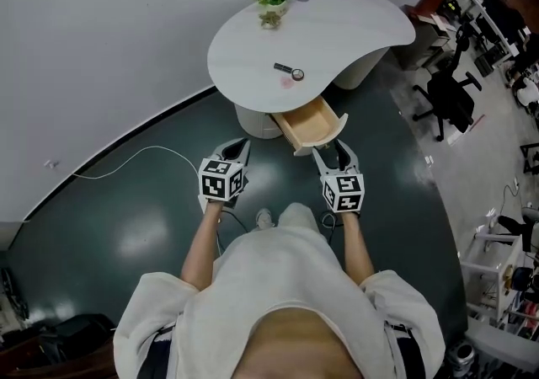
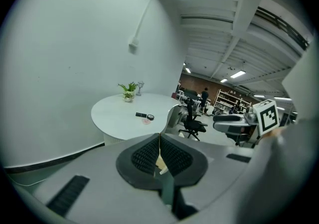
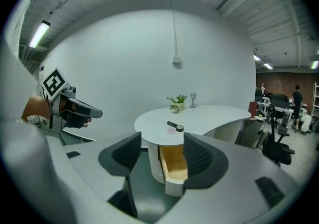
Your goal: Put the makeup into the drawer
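the task is barely begun: the makeup, a dark tube, a round compact and a pink piece, lies on the white table. none of it is in the drawer, which already stands pulled out under the table edge. both grippers hover well short of the table. the left gripper has its jaws together on nothing; the right gripper has its jaws wide apart and empty. picking up and placing remain. only the right gripper view looks into the drawer's wooden inside, bare as far as shown. only the left gripper view shows the office chair beyond the table.
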### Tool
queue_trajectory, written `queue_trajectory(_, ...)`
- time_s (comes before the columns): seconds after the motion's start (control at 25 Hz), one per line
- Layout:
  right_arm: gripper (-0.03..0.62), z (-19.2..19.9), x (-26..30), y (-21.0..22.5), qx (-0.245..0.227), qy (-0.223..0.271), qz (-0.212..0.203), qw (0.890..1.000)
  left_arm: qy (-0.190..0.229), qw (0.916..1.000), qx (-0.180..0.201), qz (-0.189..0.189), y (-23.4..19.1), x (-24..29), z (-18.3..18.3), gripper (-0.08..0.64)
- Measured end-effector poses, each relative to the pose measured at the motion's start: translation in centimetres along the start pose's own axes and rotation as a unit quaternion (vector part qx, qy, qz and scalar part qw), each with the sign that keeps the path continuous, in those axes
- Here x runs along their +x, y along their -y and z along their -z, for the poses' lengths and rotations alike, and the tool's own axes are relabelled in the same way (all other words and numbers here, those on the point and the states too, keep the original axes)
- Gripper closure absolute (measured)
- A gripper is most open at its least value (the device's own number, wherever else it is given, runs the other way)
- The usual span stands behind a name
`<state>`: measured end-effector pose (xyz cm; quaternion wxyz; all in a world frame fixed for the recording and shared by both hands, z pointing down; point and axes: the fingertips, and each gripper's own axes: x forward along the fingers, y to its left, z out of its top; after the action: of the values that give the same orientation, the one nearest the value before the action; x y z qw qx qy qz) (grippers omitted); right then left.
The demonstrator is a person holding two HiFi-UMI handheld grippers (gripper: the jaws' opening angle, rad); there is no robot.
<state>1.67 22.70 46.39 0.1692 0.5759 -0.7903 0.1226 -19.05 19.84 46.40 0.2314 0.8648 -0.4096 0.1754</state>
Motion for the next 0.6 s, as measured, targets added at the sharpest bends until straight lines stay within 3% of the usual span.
queue_trajectory(0.6,0.350,-2.0,10.5,6.8,0.006,-0.011,-0.017,1.000,-0.024,0.9997,-0.004,0.004,-3.0,11.1,-5.0,0.549)
